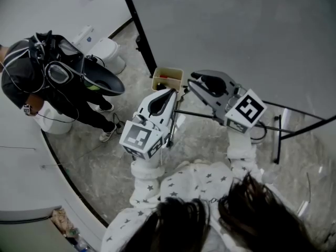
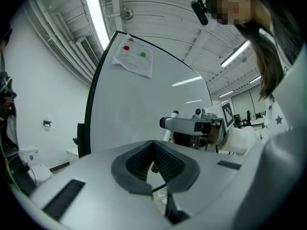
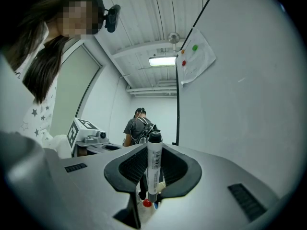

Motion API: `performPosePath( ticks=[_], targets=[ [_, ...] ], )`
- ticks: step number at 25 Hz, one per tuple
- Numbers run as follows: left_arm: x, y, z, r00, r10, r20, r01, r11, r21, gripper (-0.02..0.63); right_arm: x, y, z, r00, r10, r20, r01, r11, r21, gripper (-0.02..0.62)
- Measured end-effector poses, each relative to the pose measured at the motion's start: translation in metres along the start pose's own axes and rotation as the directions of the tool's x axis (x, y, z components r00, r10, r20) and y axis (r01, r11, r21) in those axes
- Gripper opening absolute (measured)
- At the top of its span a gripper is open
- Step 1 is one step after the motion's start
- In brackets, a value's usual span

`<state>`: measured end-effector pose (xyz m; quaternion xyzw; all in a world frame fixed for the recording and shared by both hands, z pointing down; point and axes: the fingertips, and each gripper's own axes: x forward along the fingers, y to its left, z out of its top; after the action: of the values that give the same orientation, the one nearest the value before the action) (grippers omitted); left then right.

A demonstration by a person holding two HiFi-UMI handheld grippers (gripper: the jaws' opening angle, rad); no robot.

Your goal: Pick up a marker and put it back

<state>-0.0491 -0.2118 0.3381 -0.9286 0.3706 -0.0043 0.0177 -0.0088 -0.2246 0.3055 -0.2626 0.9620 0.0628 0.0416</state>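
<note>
Marker [image 3: 154, 169] upright in the pinch of the right tongs [image 3: 152, 152]; left tongs [image 2: 154, 151] pressed together.

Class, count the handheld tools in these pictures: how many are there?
2. The left tool is shut and empty, with its tip near the box. The right tool, just right of it, grips a marker. None appears hidden.

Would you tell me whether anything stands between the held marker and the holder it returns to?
Nothing visible does. The marker in the right gripper hangs near the holder; the left gripper sits off to the side.
</note>
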Motion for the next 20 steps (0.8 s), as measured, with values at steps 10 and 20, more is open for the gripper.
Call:
performPosePath(
  ticks=[10,20],
  targets=[
    [-0.003,0.025,-0.012,0.999,0.048,-0.011,-0.048,0.999,-0.011,-0.003,0.039,-0.021,-0.026,1.000,0.011,-0.007,-0.011,0.999,-0.039,0.074],
    [-0.019,0.033,-0.008,0.994,0.109,-0.029,-0.109,0.994,0.008,-0.003,0.065,-0.034,-0.082,0.999,-0.004,-0.050,0.004,1.000,-0.004,0.074]
  ],
)
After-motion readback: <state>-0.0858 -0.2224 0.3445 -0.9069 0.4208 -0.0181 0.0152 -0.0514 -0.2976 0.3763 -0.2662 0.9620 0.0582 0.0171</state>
